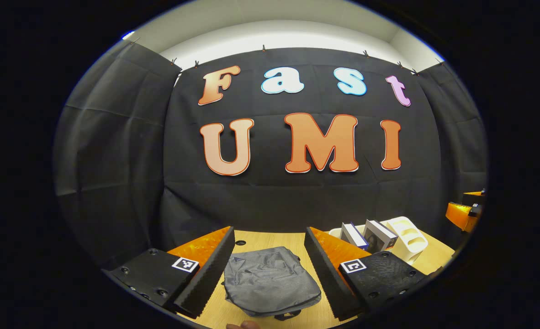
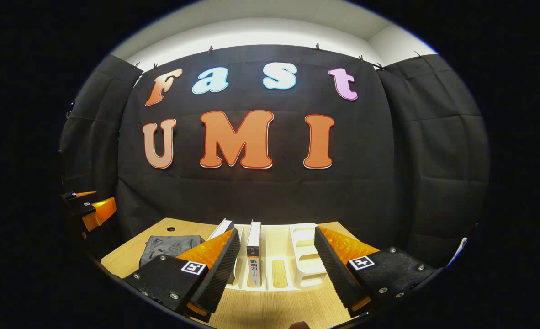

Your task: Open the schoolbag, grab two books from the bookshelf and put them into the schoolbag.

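A grey fabric schoolbag (image 1: 271, 279) is lying flat on a light wooden surface (image 1: 270, 240), its long axis running from the near edge toward the far edge. Its cloth is looking soft and creased, with a small logo patch near one upper corner and a dark strap poking out at its near end. It is appearing closed.

The left hand-held gripper (image 1: 270, 269) is hovering above the bag with its jaws spread wide, gripping nothing. Its fingers (image 1: 208, 274) are wedge-shaped with ribbed foam faces, and the bag is showing in the gap between them.

Toward the right edge of the surface, a white plastic bookshelf (image 2: 304, 256) with upright dividers and rounded slots is standing. Two books are sitting upright in it, spines facing the near edge and long axes vertical. One book (image 2: 253, 258) is showing a white spine with dark print and a coloured band; the other book (image 2: 222, 227) is leaning slightly beside it, partly hidden behind a gripper finger.

The right hand-held gripper (image 2: 274, 265) is pointing at the shelf, jaws also spread wide and gripping nothing. The schoolbag (image 2: 169, 246) is lying toward the left edge, well apart from the shelf.
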`<state>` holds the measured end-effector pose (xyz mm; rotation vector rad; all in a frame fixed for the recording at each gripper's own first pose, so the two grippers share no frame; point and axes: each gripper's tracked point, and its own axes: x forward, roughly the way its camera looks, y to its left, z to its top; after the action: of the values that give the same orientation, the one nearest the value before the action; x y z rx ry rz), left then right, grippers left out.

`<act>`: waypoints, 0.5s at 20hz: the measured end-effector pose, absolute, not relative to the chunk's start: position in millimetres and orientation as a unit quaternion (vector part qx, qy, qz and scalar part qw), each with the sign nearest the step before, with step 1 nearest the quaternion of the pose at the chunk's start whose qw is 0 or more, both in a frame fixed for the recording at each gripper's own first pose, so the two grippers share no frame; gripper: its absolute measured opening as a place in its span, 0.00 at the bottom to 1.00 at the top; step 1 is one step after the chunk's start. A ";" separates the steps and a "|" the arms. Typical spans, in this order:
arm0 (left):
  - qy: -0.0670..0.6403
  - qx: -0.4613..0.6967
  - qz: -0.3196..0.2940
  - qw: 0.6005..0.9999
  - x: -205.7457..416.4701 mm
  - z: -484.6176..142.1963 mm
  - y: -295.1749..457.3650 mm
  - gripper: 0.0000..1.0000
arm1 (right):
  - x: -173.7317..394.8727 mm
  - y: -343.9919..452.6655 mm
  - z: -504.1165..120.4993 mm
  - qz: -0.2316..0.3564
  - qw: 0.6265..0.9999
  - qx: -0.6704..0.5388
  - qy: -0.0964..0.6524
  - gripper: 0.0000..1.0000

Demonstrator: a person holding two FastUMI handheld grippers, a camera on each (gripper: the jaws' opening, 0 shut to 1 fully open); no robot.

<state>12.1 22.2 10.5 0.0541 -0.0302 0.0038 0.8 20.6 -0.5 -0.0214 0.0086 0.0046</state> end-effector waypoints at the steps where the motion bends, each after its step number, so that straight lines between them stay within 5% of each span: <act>1: -0.016 0.029 0.001 0.999 12.4 9.7 22.6 0.97 | 1.3 20.8 -1.8 0.002 1.000 -0.010 0.005 0.97; 10: -0.006 0.127 -0.012 0.992 23.8 3.4 24.4 0.97 | 3.5 12.8 -15.8 -0.008 1.000 -0.001 0.023 0.97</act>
<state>23.8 24.4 3.4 0.2549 -0.0128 -0.0239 3.5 12.8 -15.8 -0.0020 0.0458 -0.0156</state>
